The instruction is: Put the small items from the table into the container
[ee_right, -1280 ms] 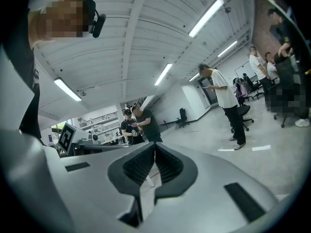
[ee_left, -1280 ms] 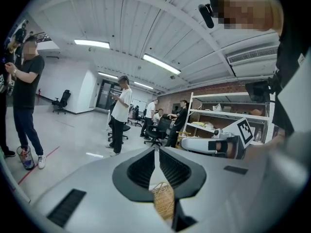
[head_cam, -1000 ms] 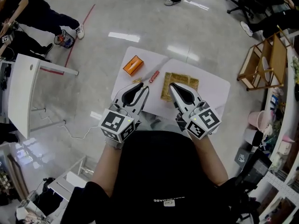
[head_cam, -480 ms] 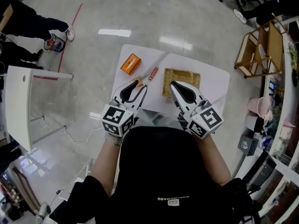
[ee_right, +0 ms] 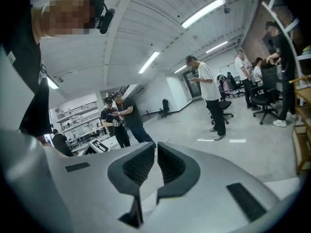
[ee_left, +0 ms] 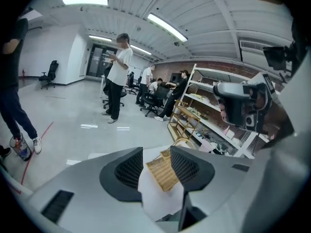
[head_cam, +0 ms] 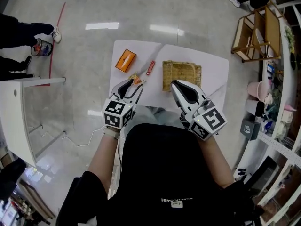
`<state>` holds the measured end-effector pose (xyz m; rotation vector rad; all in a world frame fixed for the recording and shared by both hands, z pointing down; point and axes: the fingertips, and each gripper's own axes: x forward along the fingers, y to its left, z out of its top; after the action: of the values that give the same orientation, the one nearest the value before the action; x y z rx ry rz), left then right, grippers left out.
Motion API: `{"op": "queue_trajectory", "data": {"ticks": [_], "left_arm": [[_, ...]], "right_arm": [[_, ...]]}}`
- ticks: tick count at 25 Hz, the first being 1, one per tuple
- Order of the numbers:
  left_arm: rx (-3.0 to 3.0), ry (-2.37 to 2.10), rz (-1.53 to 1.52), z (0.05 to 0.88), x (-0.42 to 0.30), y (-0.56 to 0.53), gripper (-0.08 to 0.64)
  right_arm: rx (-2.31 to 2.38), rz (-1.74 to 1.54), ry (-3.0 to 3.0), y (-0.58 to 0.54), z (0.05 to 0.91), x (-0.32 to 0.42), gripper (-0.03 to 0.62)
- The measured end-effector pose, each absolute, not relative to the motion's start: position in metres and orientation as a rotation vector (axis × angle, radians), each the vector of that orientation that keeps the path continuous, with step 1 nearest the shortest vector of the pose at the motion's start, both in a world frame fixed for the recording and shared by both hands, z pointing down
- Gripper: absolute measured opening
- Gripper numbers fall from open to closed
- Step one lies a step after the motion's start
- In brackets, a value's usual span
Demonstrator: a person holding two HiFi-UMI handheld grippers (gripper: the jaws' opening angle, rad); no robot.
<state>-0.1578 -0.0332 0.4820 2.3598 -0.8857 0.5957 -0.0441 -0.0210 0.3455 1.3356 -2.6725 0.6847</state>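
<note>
Three small items lie on the left half of the white counter (head_cam: 214, 81), none of them in the container yet:

- An orange box (head_cam: 125, 60) sits at the upper left.
- A slim red piece (head_cam: 150, 68) lies just right of the box.
- A small orange-tipped piece (head_cam: 136, 79) lies lower down, right at the tips of my left gripper (head_cam: 134, 85).

Container: a woven basket (head_cam: 181, 76) at the middle of the counter, just right of the red piece. It looks empty.

Left gripper: angled down toward the nearest piece, its jaws opening. Nothing is between them but bare counter, with the basket beyond. I judge they are spreading to take that piece first because it lies closest.

Right gripper (head_cam: 178, 85): at the basket's lower edge, jaws drawn nearly together and grasping nothing. I judge it is parked beside the container, clear of the left gripper's path.

Surround: glossy floor, a wooden rack (head_cam: 256, 29) at the upper right, and bystanders at the upper left edge.
</note>
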Motion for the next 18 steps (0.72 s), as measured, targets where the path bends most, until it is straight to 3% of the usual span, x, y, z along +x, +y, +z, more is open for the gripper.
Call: {"op": "queue_trajectory", "data": {"ticks": [18], "left_arm": [[2.182,-0.707,0.913,0.647,-0.174,-0.031,0.170]], "right_arm": [[1.327,0.812,-2.524,-0.027,0.396,-0.067,0.011]]}}
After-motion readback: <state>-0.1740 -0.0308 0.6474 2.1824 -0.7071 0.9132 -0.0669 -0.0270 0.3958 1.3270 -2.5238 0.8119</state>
